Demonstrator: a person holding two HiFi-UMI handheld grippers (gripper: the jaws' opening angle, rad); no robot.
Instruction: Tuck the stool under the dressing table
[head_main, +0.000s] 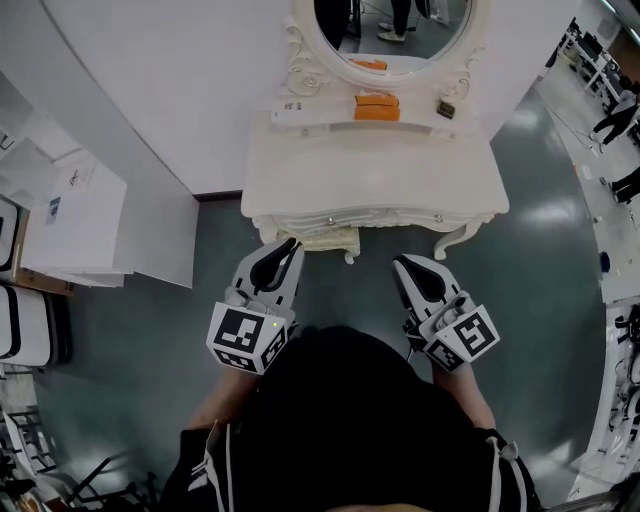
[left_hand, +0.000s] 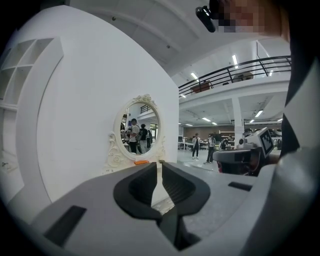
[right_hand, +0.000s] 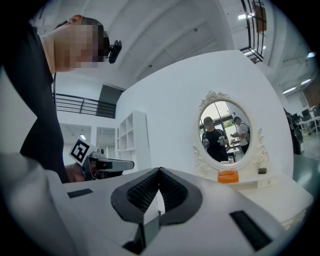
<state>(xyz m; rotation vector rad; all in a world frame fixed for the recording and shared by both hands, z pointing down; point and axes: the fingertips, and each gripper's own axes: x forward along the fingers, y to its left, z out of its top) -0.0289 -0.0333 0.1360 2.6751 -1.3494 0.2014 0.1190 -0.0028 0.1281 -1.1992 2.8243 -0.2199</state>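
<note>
The white dressing table (head_main: 375, 175) stands against the white wall, with an oval mirror (head_main: 392, 30) above it. Under its front edge I see only a cream strip of the stool (head_main: 330, 239), pushed in below the tabletop. My left gripper (head_main: 287, 248) and right gripper (head_main: 405, 266) hover side by side in front of the table, apart from it, both shut and empty. In the left gripper view the jaws of the left gripper (left_hand: 160, 166) point level at the mirror (left_hand: 141, 132). The right gripper (right_hand: 160, 171) also points at the mirror (right_hand: 223, 131).
An orange box (head_main: 377, 107) and a small dark item (head_main: 446, 109) sit on the table's back shelf. White boards and papers (head_main: 75, 215) lie at the left. Desks and people (head_main: 618, 115) are at the far right. The floor is grey-green.
</note>
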